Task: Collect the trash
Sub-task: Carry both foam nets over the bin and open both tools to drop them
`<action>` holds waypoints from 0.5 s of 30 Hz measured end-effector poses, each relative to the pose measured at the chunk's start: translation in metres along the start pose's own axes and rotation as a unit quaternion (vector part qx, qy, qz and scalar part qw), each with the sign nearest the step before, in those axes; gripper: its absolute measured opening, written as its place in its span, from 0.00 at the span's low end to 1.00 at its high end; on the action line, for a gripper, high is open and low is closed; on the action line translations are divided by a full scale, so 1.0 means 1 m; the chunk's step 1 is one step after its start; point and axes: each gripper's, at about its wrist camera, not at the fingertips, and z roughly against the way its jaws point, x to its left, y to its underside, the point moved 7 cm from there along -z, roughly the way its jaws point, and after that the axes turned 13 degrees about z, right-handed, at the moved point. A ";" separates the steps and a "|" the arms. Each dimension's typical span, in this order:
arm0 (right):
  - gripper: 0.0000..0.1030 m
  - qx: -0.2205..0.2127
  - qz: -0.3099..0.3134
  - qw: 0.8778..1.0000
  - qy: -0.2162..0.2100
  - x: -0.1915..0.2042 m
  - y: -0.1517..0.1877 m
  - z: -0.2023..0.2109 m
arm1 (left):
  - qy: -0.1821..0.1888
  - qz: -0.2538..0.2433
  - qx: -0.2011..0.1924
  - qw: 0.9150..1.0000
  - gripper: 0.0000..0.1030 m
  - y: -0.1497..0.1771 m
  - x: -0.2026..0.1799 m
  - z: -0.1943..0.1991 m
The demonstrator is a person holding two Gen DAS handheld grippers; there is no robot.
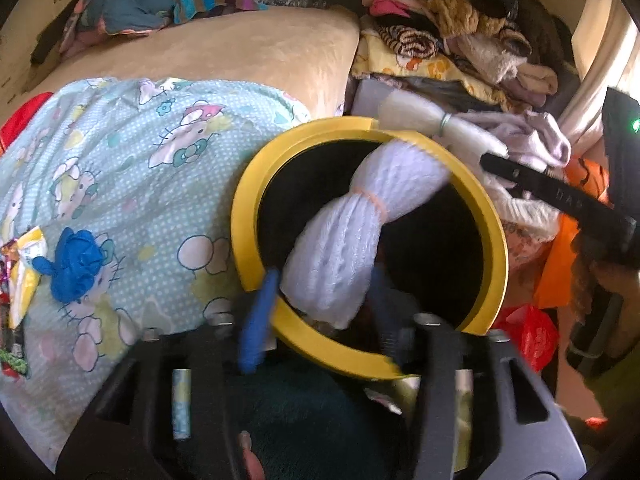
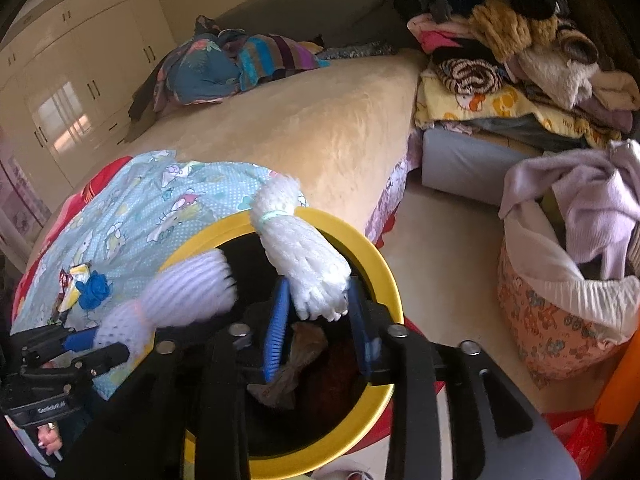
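Observation:
A bin with a yellow rim point(image 1: 248, 200) point(image 2: 384, 272) and a black inside stands against the bed. My left gripper point(image 1: 324, 280) hangs over it, its blue fingers apart, and a white foam net bundle point(image 1: 352, 220) stands loose and blurred between them. My right gripper point(image 2: 319, 282) is also over the bin, jaws apart around the low end of a second foam bundle point(image 2: 300, 252), whose top leans on the far rim. A crumpled blue glove point(image 1: 76, 264) and snack wrappers point(image 1: 24, 268) lie on the cartoon-print sheet point(image 1: 140, 160).
Brown crumpled trash point(image 2: 304, 344) lies inside the bin. A fabric basket of laundry point(image 2: 560, 320) stands on the floor to the right, and a red bag point(image 1: 532, 336) lies beside the bin. Piled clothes point(image 2: 520, 40) lie behind the bed's corner. White wardrobes point(image 2: 80, 60) line the far left.

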 end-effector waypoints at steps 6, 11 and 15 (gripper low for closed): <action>0.49 -0.002 0.009 1.000 -0.006 0.009 0.000 -0.001 | 0.025 0.008 -0.030 0.999 0.79 -0.005 -0.003 0.014; 0.55 -0.016 0.033 0.999 -0.010 0.027 -0.005 0.005 | 0.028 0.029 -0.061 0.997 0.89 -0.011 0.005 0.030; 0.62 -0.033 0.052 0.998 -0.016 0.043 -0.012 0.012 | 0.021 0.052 -0.082 0.995 0.90 -0.016 0.018 0.042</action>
